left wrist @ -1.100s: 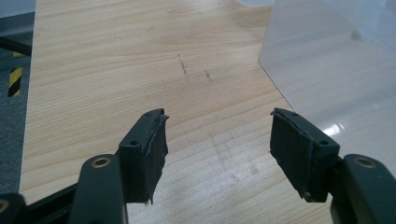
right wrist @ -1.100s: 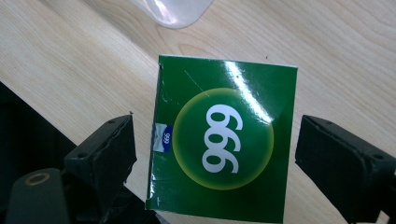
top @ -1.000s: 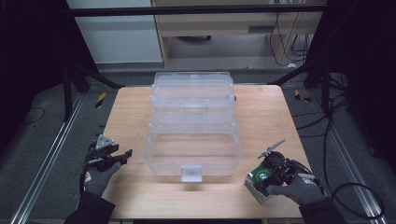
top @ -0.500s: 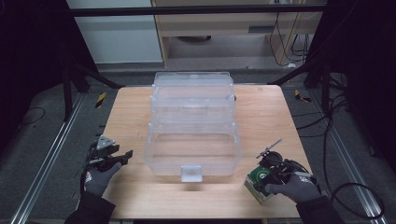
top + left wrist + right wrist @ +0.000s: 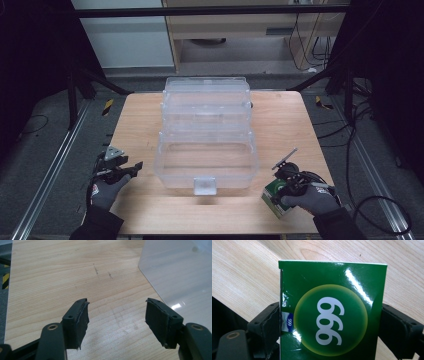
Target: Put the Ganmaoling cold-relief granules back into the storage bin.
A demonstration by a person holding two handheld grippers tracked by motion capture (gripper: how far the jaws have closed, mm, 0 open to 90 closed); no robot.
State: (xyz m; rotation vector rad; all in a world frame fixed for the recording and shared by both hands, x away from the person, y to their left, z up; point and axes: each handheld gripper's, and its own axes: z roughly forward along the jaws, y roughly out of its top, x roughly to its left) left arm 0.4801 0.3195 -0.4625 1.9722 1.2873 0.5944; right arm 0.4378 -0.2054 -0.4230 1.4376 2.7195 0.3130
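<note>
A clear plastic tiered box (image 5: 207,132) stands open in the middle of the wooden table (image 5: 140,115), its front latch (image 5: 205,185) facing me. My right gripper (image 5: 280,192) is at the front right of the table, shut on a green box (image 5: 274,194) printed with "999" (image 5: 332,315); both jaws press its sides. My left gripper (image 5: 131,169) hovers at the front left, open and holding nothing, its jaws wide apart in the left gripper view (image 5: 117,315), with the clear box wall (image 5: 180,277) just to its right.
The table's front edge lies close under both hands. Dark frame legs (image 5: 75,95) and cables (image 5: 370,135) flank the table on the floor. Bare wood lies on either side of the clear box.
My right gripper with the green box has shifted slightly toward the front edge. The left gripper has stayed in place.
</note>
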